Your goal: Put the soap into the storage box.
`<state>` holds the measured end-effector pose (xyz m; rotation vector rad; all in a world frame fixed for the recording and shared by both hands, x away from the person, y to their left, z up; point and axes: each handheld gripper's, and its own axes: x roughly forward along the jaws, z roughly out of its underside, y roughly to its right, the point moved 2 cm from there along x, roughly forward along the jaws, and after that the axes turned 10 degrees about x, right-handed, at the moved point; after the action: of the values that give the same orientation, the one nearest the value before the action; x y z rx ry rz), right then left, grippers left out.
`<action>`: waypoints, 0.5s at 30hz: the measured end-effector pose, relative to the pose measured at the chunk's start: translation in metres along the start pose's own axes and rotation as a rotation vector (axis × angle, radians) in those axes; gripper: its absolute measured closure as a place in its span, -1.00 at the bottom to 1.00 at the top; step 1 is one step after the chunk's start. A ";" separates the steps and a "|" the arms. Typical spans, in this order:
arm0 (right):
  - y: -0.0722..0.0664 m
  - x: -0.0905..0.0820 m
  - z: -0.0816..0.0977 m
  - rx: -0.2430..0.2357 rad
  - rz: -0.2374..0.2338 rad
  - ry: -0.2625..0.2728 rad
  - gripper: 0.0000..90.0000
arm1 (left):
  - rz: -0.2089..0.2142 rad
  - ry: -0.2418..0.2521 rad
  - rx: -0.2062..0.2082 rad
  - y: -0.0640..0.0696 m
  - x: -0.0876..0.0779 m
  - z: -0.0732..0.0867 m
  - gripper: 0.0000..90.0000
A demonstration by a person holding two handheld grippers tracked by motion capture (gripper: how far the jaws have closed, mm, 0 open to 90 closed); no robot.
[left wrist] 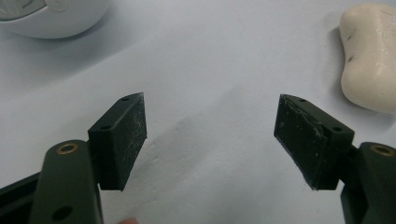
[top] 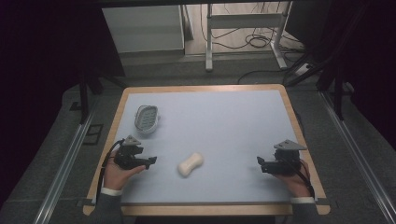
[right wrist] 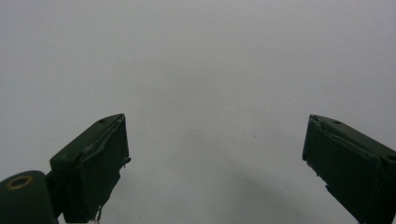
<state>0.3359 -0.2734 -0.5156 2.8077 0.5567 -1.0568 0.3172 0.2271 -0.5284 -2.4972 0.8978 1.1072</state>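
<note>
You are holding both grippers low over the pale grey table mat (top: 224, 121), one at each near corner. Your left gripper (top: 150, 161) is sitting in your left hand (top: 116, 173) at the near left, pointing inward toward the middle; in the left gripper view its jaws are standing wide apart with nothing between them, only bare mat. Your right gripper (top: 259, 162) is resting in your right hand (top: 293, 179) at the near right, pointing back toward the left, and its jaws are likewise spread wide over empty mat in the right gripper view.

The cream, waisted bar of soap (top: 190, 164) is lying flat on the mat between the two grippers, nearer your left one and just beyond its tips; the left gripper view is catching it at the upper right (left wrist: 369, 56). The white oval soap dish with a ridged grey insert (top: 146, 118) is lying farther back on the left, well apart from the soap, its rim (left wrist: 51, 21) showing at the top left of the left gripper view.
</note>
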 end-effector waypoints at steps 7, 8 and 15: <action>0.001 -0.002 0.001 -0.011 0.010 0.010 -0.84 | -0.009 -0.008 0.000 -0.002 0.000 0.002 -0.44; 0.001 -0.002 0.001 -0.011 0.010 0.010 -0.84 | -0.009 -0.008 0.000 -0.002 0.000 0.002 -0.44; 0.004 -0.004 0.001 0.008 0.001 0.021 -0.84 | 0.002 -0.004 0.012 0.001 0.001 0.000 -0.45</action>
<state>0.3341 -0.2781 -0.5137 2.8288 0.5541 -1.0323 0.3172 0.2253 -0.5291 -2.4840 0.9034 1.1046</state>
